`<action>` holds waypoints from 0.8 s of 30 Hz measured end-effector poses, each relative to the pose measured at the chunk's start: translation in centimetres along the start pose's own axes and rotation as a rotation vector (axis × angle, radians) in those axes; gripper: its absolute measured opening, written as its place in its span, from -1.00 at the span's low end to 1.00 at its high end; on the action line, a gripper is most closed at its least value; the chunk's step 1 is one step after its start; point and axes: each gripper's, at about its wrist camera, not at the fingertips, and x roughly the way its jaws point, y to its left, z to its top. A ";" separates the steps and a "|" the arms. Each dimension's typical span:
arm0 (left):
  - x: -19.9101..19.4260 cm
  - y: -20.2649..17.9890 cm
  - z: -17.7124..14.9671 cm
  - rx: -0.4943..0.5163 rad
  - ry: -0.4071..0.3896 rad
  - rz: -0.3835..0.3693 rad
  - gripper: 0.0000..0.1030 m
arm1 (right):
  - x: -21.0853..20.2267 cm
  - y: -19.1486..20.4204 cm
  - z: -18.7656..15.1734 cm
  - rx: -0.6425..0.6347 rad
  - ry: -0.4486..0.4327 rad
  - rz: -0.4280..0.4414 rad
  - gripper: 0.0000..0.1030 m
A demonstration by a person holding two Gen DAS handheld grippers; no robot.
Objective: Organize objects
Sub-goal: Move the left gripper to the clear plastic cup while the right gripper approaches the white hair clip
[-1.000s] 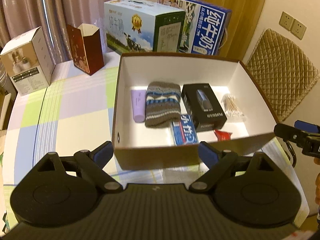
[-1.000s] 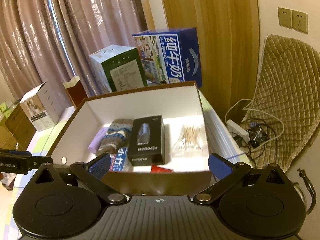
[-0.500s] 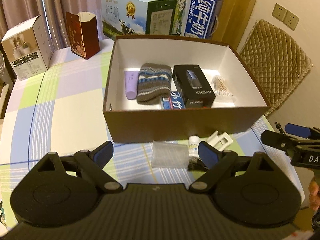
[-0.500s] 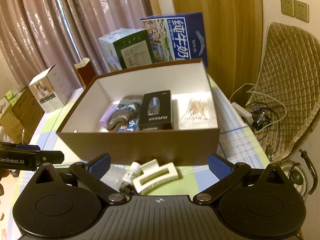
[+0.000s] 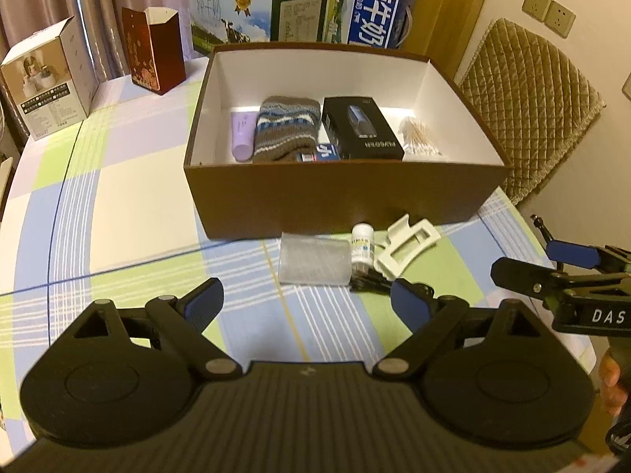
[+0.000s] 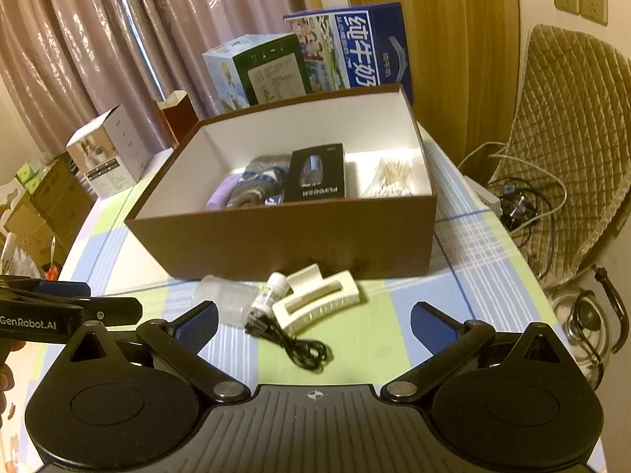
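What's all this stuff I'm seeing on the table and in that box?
box: 1, brown, table centre
knit hat: 1, grey-blue, in box
tube: 1, lilac, in box, left of hat
black carton: 1, in box
cotton swabs: 1 bundle, in box, right
hair clip: 1, cream, before box
small bottle: 1, white, beside clip
cable: 1, black, before clip
milk cartons: 2, behind box
left gripper: open
right gripper: open
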 end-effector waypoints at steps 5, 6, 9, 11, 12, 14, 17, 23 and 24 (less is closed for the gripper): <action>0.2 -0.2 -1.1 0.001 0.023 0.010 0.74 | -0.1 0.0 -1.0 0.004 0.024 -0.001 0.96; 0.2 -0.2 -1.3 0.000 0.028 0.010 0.74 | -0.1 -0.1 -1.2 0.005 0.029 -0.002 0.96; 0.4 -0.3 -1.8 0.000 0.040 0.015 0.74 | 0.0 -0.2 -1.8 0.008 0.046 -0.003 0.96; 0.5 -0.3 -2.0 -0.001 0.046 0.018 0.74 | 0.1 -0.3 -2.2 0.008 0.056 -0.005 0.96; 0.6 -0.3 -2.1 -0.001 0.049 0.020 0.74 | 0.2 -0.3 -2.4 0.009 0.061 -0.007 0.96; 0.7 -0.3 -2.3 -0.002 0.054 0.023 0.74 | 0.4 -0.4 -2.6 0.008 0.070 -0.011 0.96; 1.0 -0.2 -2.6 -0.002 0.066 0.029 0.74 | 0.8 -0.5 -3.1 0.001 0.082 -0.013 0.96; 2.0 0.3 -3.2 -0.013 0.087 0.042 0.74 | 1.9 -0.4 -3.5 -0.019 0.097 -0.019 0.96; 2.1 0.4 -3.3 -0.014 0.088 0.043 0.74 | 2.1 -0.4 -3.6 -0.022 0.099 -0.022 0.96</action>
